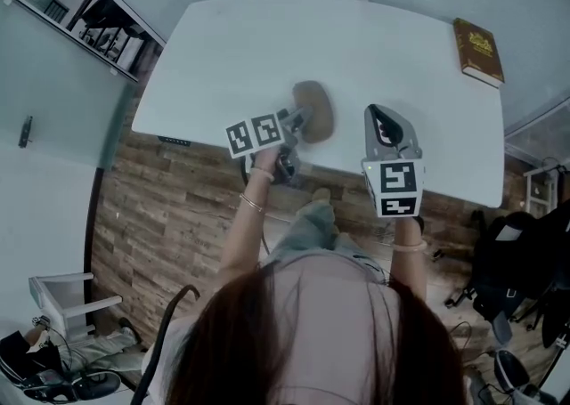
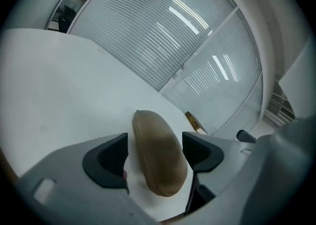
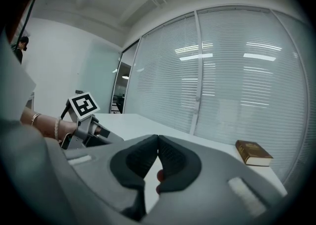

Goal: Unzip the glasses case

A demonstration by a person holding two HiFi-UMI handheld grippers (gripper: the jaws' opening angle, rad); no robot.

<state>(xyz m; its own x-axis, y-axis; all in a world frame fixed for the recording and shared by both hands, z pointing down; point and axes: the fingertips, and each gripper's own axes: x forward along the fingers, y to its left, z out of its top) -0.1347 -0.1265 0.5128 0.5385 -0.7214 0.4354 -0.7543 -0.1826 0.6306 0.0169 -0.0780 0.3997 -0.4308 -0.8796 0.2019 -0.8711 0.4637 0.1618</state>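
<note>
A tan, oblong glasses case (image 1: 313,109) lies on the white table (image 1: 356,38) near its front edge. My left gripper (image 1: 301,120) reaches it from the left, jaws open, one on each side of the case. In the left gripper view the case (image 2: 158,155) lies lengthwise between the two dark pads (image 2: 111,157), with a narrow gap on either side. No zip is visible from here. My right gripper (image 1: 374,111) hovers to the right of the case, apart from it. Its jaws (image 3: 158,142) are shut with nothing between them.
A brown book (image 1: 478,51) lies at the table's far right corner, also seen in the right gripper view as the book (image 3: 253,153). Window blinds run behind the table. The left gripper's marker cube (image 3: 83,105) shows at the left of the right gripper view.
</note>
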